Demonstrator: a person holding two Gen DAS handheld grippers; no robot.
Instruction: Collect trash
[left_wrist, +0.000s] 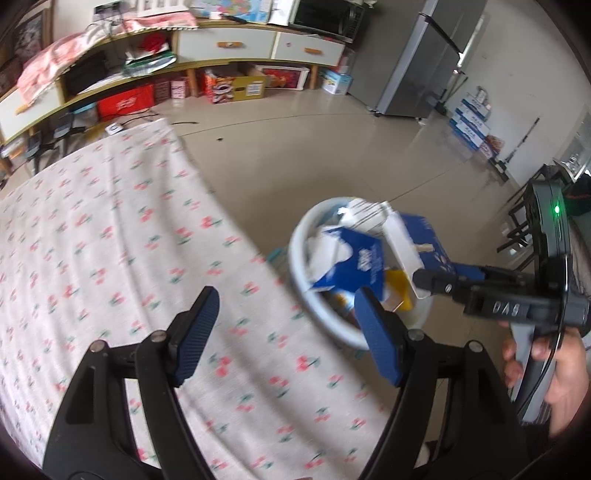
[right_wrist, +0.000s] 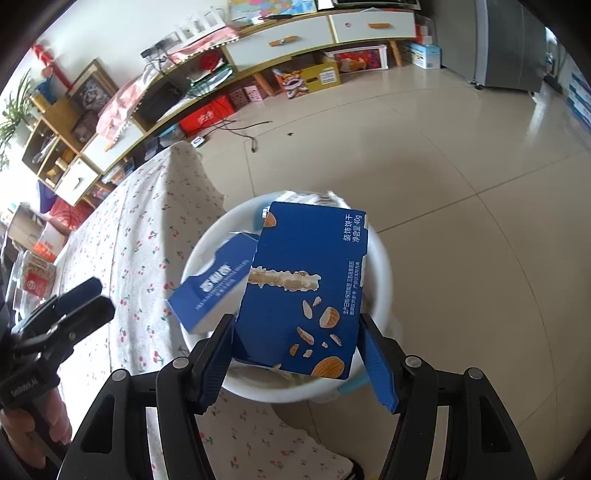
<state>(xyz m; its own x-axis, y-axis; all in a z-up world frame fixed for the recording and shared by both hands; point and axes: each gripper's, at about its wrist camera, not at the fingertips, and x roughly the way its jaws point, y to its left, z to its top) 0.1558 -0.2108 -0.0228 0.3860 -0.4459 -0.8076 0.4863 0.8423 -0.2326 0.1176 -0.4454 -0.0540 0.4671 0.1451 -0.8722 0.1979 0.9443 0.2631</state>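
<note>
A white round bin (right_wrist: 380, 266) stands on the floor beside the table and holds trash, including a smaller blue carton (right_wrist: 214, 284). My right gripper (right_wrist: 299, 350) is directly above the bin with a large blue biscuit box (right_wrist: 303, 288) between its blue pads; the fingers are spread wide and the box looks loosely held or just freed. In the left wrist view the box (left_wrist: 424, 240) tilts over the bin (left_wrist: 299, 273), with the right gripper (left_wrist: 436, 284) at its lower edge. My left gripper (left_wrist: 288, 332) is open and empty over the table's edge.
The table wears a white cloth with a cherry print (left_wrist: 110, 258). A long low cabinet (left_wrist: 229, 48) with boxes under it lines the far wall. A grey fridge (left_wrist: 424, 62) stands at the back right. Tiled floor (right_wrist: 461, 166) surrounds the bin.
</note>
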